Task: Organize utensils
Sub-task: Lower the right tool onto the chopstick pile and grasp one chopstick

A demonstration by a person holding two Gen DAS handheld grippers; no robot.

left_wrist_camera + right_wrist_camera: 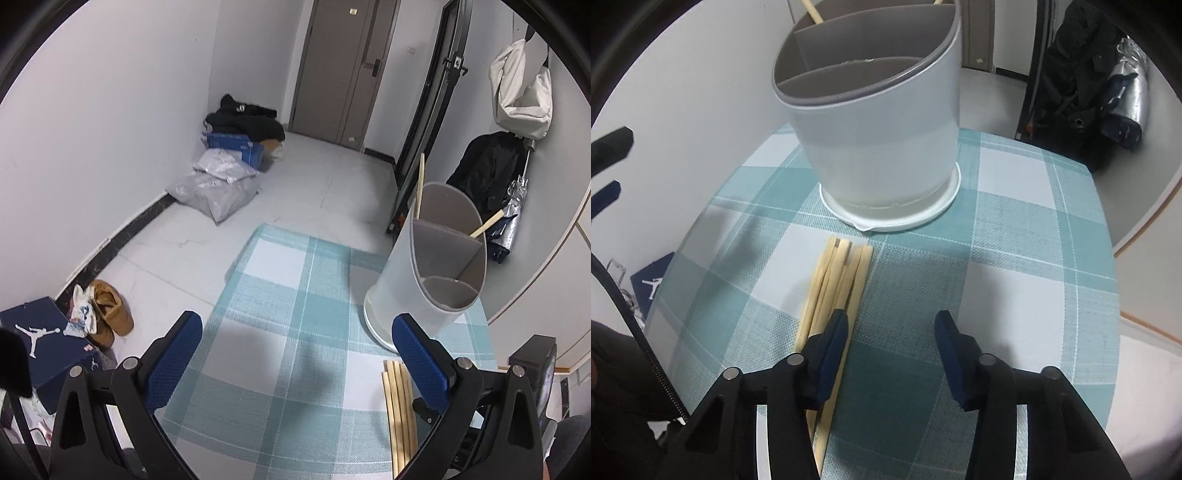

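A white utensil holder [428,266] with grey dividers stands on the teal checked tablecloth [295,332]; two wooden chopsticks [419,188] stick out of its far compartments. It also shows in the right wrist view [879,122]. A bundle of several wooden chopsticks [834,284] lies on the cloth in front of the holder, also seen in the left wrist view [399,410]. My left gripper [295,339] is open and empty above the cloth, left of the holder. My right gripper [892,332] is open, its left finger [834,339] over the bundle.
The cloth-covered table [1034,240] ends at rounded edges. On the floor lie a blue shoe box [40,343], brown shoes [109,314], grey bags [218,184] and a blue box [236,146]. A closed door [340,66] and hanging clothes [491,166] stand beyond.
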